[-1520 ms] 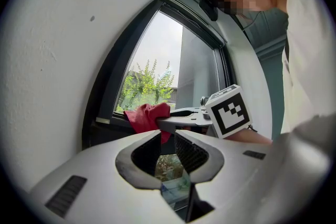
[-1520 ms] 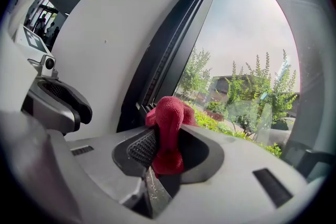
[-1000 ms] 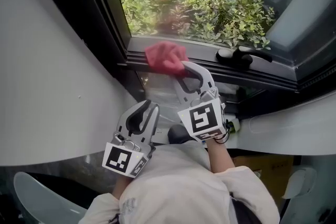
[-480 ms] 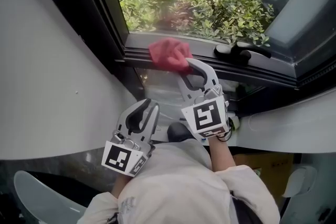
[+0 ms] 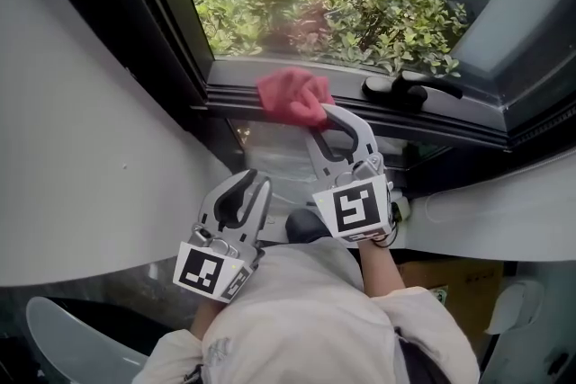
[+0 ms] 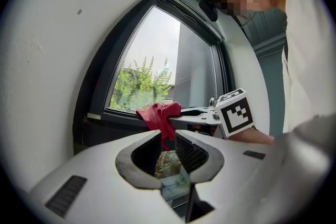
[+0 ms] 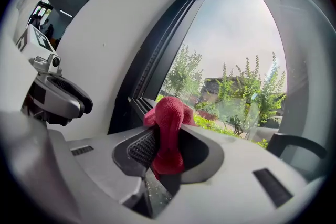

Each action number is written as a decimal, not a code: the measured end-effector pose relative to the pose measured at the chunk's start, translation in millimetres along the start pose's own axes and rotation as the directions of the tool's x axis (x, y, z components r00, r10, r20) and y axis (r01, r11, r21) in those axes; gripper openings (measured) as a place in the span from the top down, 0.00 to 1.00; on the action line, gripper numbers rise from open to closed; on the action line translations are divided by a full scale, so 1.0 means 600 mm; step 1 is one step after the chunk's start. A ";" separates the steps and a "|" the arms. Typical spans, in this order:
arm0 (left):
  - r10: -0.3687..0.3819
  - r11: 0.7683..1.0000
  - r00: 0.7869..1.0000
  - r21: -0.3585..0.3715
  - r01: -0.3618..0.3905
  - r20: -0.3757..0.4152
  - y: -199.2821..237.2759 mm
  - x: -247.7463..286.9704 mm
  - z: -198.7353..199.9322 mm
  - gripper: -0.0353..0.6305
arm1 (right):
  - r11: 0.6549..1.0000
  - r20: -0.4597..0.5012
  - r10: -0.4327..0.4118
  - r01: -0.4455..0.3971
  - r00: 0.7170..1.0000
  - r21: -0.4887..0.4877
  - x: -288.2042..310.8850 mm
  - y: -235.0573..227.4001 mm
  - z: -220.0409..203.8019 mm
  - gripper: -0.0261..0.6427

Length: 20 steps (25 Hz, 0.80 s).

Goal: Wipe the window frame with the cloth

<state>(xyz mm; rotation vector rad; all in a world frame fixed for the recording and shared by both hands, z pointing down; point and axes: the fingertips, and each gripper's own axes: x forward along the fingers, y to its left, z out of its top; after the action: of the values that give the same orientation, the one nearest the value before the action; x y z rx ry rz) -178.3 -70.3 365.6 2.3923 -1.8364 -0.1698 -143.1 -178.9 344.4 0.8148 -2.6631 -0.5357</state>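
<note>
Lower rail of the dark window frame (image 5: 225,96), with the right gripper (image 5: 321,115) pressing a red cloth (image 5: 292,97) against it, left of the window handle (image 5: 409,87). Risk: only a fold is being pinched, so drag along the rail could be working it loose, or the wad could be snagging on the handle. The cloth is sitting clamped between the closed fingers and bunching beyond their tips. The left gripper (image 5: 256,183) is hanging below, jaws together, empty.
</note>
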 end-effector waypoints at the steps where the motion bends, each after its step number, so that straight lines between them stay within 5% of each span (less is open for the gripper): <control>1: -0.001 1.000 1.000 0.000 0.001 0.000 0.000 0.001 0.000 0.81 | 1.000 0.004 0.003 -0.003 1.000 0.000 -0.001 -0.002 0.000 0.80; 20: -0.013 1.000 1.000 0.008 0.013 -0.007 0.000 0.008 0.000 0.81 | 0.997 -0.014 -0.062 0.062 0.998 0.045 -0.046 -0.054 -0.033 0.80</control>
<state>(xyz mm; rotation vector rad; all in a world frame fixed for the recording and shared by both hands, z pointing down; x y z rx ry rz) -177.3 -74.8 365.5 2.4077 -1.8227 -0.1554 -98.4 -192.4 342.9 0.9132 -2.6551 -0.4853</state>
